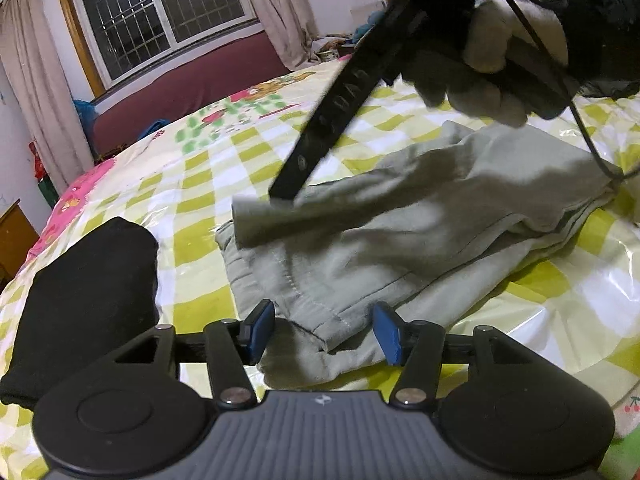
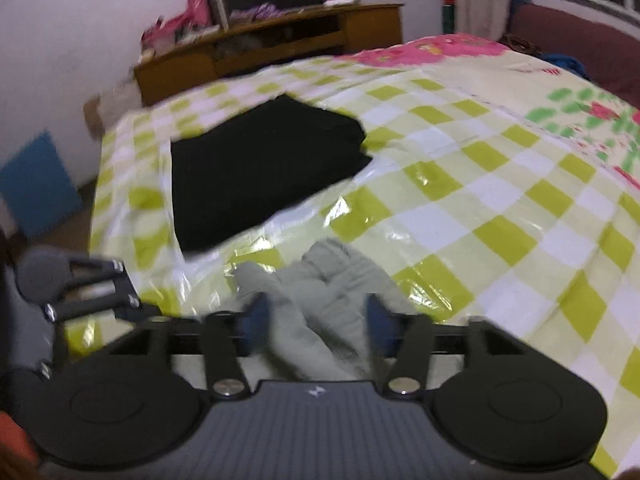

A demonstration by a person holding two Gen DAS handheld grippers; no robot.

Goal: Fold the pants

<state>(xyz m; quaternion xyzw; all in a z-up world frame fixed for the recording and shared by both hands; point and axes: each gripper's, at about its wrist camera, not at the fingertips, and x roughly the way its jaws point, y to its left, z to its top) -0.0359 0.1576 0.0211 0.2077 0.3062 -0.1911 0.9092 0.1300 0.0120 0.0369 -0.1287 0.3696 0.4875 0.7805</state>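
The pale grey-green cotton pants [image 1: 400, 224] are lying partly folded on the bed, bunched into loose layers over the yellow-green and white checked plastic-covered bedspread [image 1: 208, 184]. The left tool [image 1: 324, 334] is sitting low at the near hem of the pants, its blue pads [image 1: 260, 332] standing apart on either side of the fabric edge and not pinching it. Over on the far side, the right tool [image 2: 314, 322] is hanging over a rumpled fold of the same grey cloth, jaws spread wide with the fabric lying loose between the blue pads, nothing clamped. In the left wrist view, a white-gloved hand [image 1: 480, 76] is gripping that right tool's black handle above the pants. A folded black garment [image 2: 256, 168] is resting flat on the bedspread, well apart from the pants. Beyond the bed, a wooden cabinet [image 2: 272, 48] is standing against the wall, and a barred window [image 1: 160, 12] is showing behind beige curtains.
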